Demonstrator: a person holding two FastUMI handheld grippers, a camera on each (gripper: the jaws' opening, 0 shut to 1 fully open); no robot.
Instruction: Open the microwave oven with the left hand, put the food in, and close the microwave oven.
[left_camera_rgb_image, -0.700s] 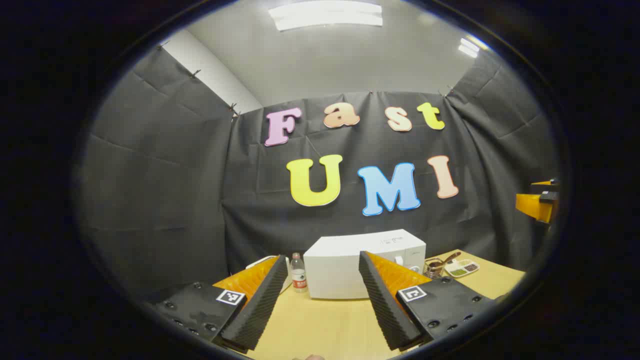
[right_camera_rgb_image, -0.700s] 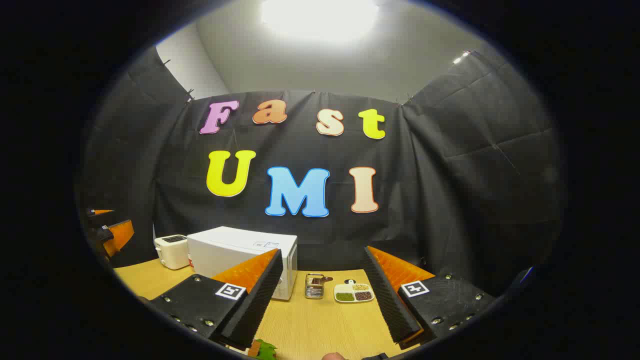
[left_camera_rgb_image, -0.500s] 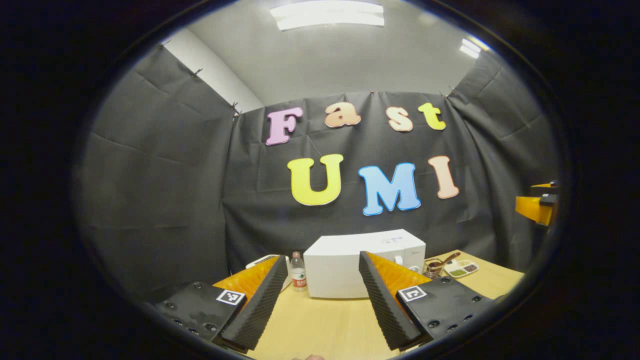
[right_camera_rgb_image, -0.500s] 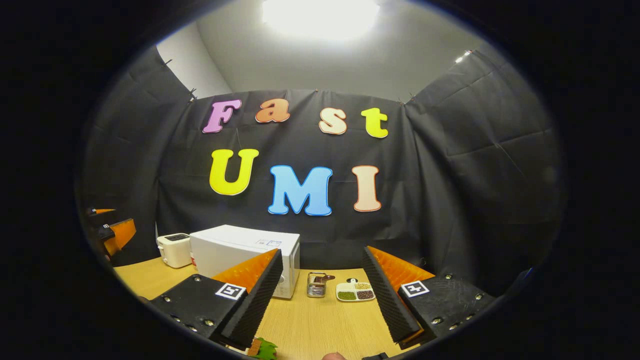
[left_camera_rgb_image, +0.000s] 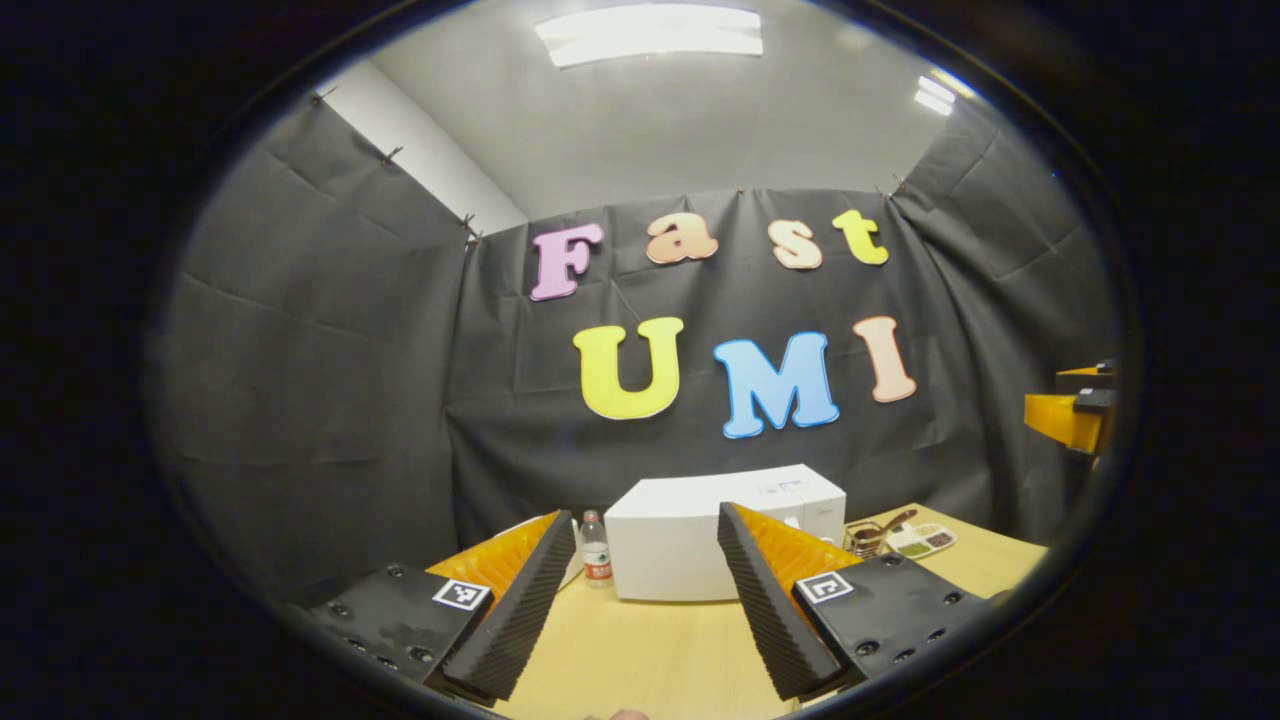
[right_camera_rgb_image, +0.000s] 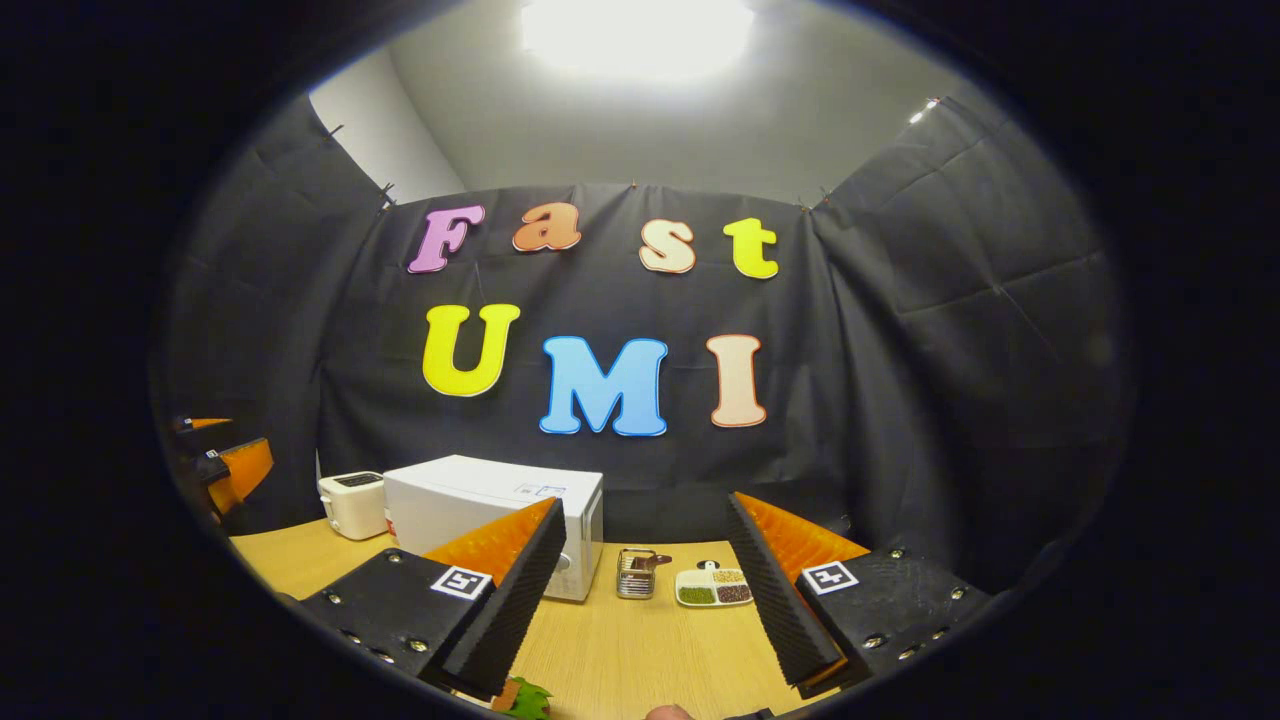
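The left claw (left_camera_rgb_image: 640, 600) stands with its fingers spread wide and nothing between them, held well short of the microwave oven (left_camera_rgb_image: 700, 530), which sits shut toward the far edge of the table (left_camera_rgb_image: 650, 650). The right claw (right_camera_rgb_image: 640, 600) is likewise spread and empty, off to the right of the oven. In the right gripper view a small orange and green item (right_camera_rgb_image: 520, 698) lies at the near edge of the table, just below that claw; it may be the food, though too little of it shows to be sure.

The likely trouble lies in the door. Its handle cannot be made out from here, so the left claw could close on the wrong edge or slip off. A light oven might slide toward the near edge under a hard pull. A bottle (left_camera_rgb_image: 597, 548) and a toaster (right_camera_rgb_image: 352, 503) stand just beside the oven's left side, and a swinging door or a wide approach could knock them. A rack (right_camera_rgb_image: 633, 572) and a divided dish (right_camera_rgb_image: 712, 587) stand just to its right, in the right claw's path
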